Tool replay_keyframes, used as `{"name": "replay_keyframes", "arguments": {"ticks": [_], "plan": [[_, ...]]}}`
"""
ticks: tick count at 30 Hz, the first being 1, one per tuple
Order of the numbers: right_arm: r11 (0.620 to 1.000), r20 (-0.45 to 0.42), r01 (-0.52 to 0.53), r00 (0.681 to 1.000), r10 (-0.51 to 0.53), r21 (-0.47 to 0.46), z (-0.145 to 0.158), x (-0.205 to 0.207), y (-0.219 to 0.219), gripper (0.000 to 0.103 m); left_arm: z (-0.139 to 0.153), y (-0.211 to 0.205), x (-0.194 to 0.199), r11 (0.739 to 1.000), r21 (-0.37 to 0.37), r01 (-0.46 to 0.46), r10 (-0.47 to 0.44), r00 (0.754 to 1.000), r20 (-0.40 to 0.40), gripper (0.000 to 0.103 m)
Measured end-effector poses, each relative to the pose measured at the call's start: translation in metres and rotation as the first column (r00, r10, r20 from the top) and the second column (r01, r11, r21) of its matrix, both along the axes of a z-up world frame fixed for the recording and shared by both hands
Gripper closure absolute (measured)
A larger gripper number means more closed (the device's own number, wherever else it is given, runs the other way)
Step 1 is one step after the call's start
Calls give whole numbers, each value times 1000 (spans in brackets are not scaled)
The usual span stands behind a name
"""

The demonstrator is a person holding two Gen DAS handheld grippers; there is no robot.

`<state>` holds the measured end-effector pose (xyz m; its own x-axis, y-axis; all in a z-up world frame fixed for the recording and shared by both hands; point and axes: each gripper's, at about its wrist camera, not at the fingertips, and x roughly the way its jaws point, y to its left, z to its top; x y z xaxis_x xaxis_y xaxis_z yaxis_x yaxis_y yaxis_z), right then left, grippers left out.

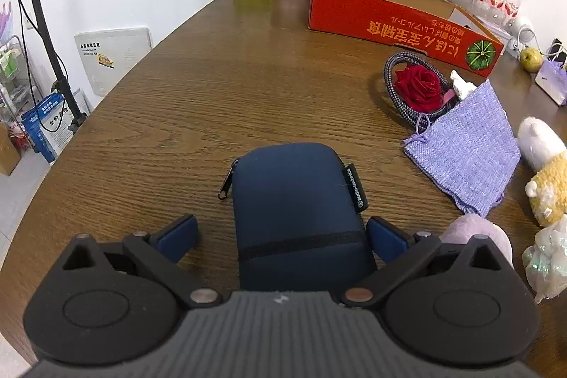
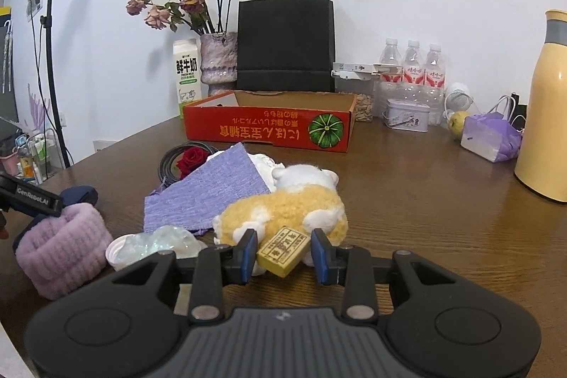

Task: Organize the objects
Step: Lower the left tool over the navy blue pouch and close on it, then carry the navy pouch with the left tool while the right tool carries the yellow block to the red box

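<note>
A navy zip case (image 1: 297, 211) lies flat on the wooden table (image 1: 212, 87), between the wide-open fingers of my left gripper (image 1: 281, 232); neither pad touches it. In the right wrist view my right gripper (image 2: 283, 250) is partly open around a small yellow block with printed characters (image 2: 283, 250); the left pad touches it, the right pad stands a little apart. Behind the block lies a yellow and white plush toy (image 2: 290, 204). The open red cardboard box (image 2: 269, 126) stands at the back, also in the left wrist view (image 1: 400, 23).
A purple knit pouch (image 2: 209, 190), a red rose (image 2: 191, 158) inside a coiled cable, a pink fuzzy band (image 2: 60, 250) and a crinkled clear wrapper (image 2: 156, 243) lie left of the plush. A yellow flask (image 2: 545, 116), milk carton (image 2: 186, 73), vase, black bag and bottles line the back.
</note>
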<state>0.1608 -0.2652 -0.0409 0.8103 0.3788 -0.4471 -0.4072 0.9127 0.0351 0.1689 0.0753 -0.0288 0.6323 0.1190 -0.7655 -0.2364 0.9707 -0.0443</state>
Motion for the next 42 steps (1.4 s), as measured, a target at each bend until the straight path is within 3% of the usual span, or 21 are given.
{"name": "replay_keyframes", "arguments": {"ticks": [8, 14, 16, 18, 21, 30, 42], "plan": [[1000, 3, -15, 1000, 15, 9, 0, 3, 3, 71, -1, 1, -3, 1000, 28, 12, -12, 1000, -2, 0], [1000, 3, -8, 1000, 8, 13, -1, -2, 3, 71, -1, 3, -10, 1000, 5, 4, -4, 1000, 29, 1], [1000, 3, -6, 1000, 6, 13, -1, -4, 2, 71, 1, 1, -15, 1000, 6, 9, -9, 999, 48, 12], [1000, 8, -8, 1000, 8, 14, 0, -7, 3, 71, 4, -2, -21, 1000, 4, 22, -23, 997, 72, 33], [1000, 16, -15, 1000, 15, 15, 2, -11, 4, 71, 5, -1, -28, 1000, -4, 20, -19, 995, 96, 37], [1000, 34, -18, 999, 17, 17, 7, -19, 5, 71, 9, -2, -41, 1000, -3, 26, -26, 989, 144, 39], [1000, 67, -19, 998, 17, 21, 17, -13, 12, 71, 37, -6, -39, 999, 19, 51, -54, 963, 263, 39]]}}
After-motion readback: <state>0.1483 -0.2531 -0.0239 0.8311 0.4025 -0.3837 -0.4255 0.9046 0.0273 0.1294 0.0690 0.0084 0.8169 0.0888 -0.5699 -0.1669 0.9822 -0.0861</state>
